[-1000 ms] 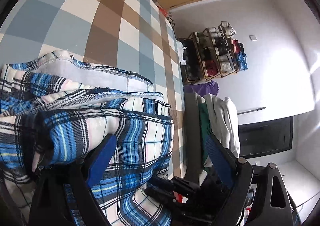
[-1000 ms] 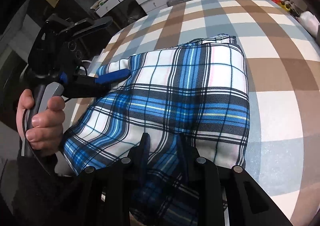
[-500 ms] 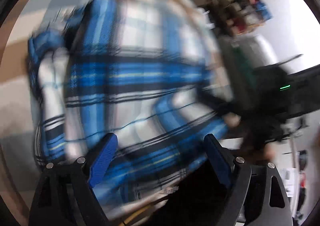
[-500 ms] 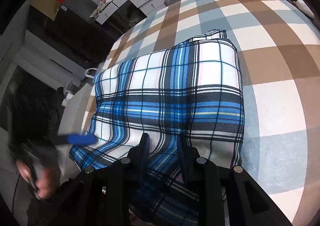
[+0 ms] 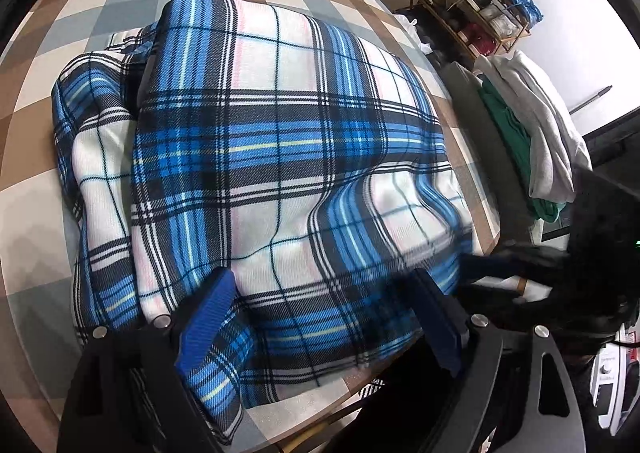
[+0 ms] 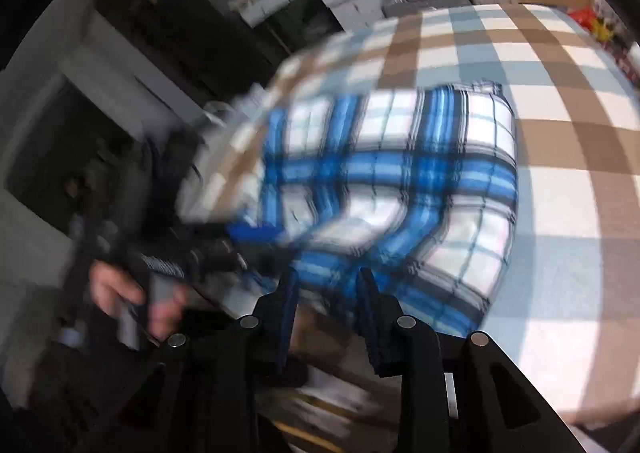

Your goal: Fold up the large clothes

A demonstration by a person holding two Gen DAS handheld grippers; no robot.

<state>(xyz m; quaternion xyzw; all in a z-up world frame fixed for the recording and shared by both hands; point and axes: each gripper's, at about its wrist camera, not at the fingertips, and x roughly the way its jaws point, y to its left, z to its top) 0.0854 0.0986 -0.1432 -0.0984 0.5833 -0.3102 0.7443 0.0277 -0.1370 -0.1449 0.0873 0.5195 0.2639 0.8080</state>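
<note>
Starting at the left edge of the left wrist view, the table point(image 5: 36, 213) in its brown, grey and white checked cloth is curving away, and the plaid garment point(image 5: 280, 133) is lying folded across it, a blue, black and white bundle reaching right up to the near edge. A narrower folded layer is peeking out along its left side. The left gripper point(image 5: 318, 281) is hovering over the garment's near edge with its blue pads point(image 5: 208, 317) spread wide apart, straddling the cloth and pinching nothing. Moving right, the fabric is rucking up into a ridge near the near right corner, where a dark, blurred shape is meeting the cloth. Beyond the table's right edge, a pile of grey and green clothes point(image 5: 540, 125) is sitting on a dark surface, and a rack point(image 5: 476, 13) loaded with small items is standing against the white wall.

Over to the right wrist view, and it is smeared with motion. At the left, a hand point(image 6: 120, 293) is gripping the handle of the other tool by the table's near corner. In the middle, the right gripper point(image 6: 328, 277) is showing its jaws set narrow, and they have just been easing a shade wider, with a fold of the plaid cloth caught between the tips and lifted off the near edge. To the right, the rest of the garment is resting on the checked cloth, which is running on bare to the far right edge
</note>
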